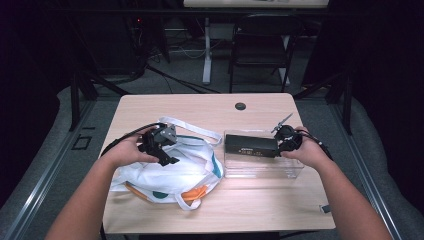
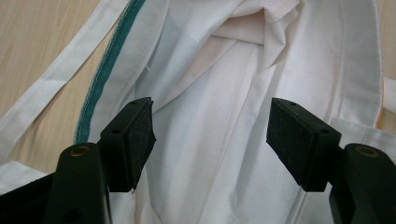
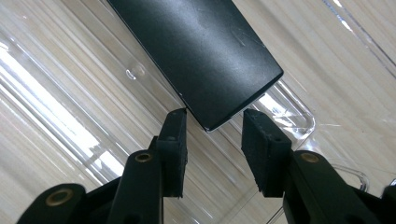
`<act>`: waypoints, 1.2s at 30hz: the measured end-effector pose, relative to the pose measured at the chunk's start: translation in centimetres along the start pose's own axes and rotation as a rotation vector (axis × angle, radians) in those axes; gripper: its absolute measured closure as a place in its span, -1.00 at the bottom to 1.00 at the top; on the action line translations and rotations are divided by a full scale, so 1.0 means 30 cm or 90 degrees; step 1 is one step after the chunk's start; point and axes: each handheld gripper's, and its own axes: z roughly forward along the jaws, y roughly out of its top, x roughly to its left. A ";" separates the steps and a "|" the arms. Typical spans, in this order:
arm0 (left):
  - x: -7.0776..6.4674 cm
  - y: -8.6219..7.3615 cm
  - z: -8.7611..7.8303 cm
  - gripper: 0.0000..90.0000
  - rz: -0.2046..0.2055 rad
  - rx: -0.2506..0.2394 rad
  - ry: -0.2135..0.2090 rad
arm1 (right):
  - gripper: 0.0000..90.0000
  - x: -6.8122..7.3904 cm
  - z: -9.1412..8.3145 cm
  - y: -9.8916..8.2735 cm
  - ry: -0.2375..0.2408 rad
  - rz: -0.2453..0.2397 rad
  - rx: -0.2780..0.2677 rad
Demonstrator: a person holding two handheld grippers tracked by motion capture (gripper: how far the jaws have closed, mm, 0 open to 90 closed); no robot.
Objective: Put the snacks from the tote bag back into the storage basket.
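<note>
A flat black box lies in a clear plastic tray at the table's right. In the right gripper view the box's near end sits between the tips of my right gripper; the jaws stand apart, with the pads just beside its edges. In the high view that right gripper is at the box's right end. A white cloth bag with green trim lies crumpled at the left. My left gripper hovers over it, open. In the left gripper view the left gripper holds nothing, with the bag's folds beneath.
Something orange pokes out at the bag's near edge. A dark cable hole sits near the table's far edge. A small dark item lies at the near right corner. A chair stands beyond the table.
</note>
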 end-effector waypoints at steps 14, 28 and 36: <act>0.000 -0.030 -0.011 -0.29 -0.008 0.006 0.005 | 0.31 -0.023 0.018 0.029 -0.012 0.028 0.000; -0.002 -0.038 -0.009 -0.29 -0.015 0.003 0.007 | 0.29 -0.025 0.023 0.032 -0.012 0.034 0.003; -0.001 -0.044 -0.011 -0.29 -0.016 0.004 0.008 | 0.25 -0.023 0.028 0.031 -0.002 0.039 0.005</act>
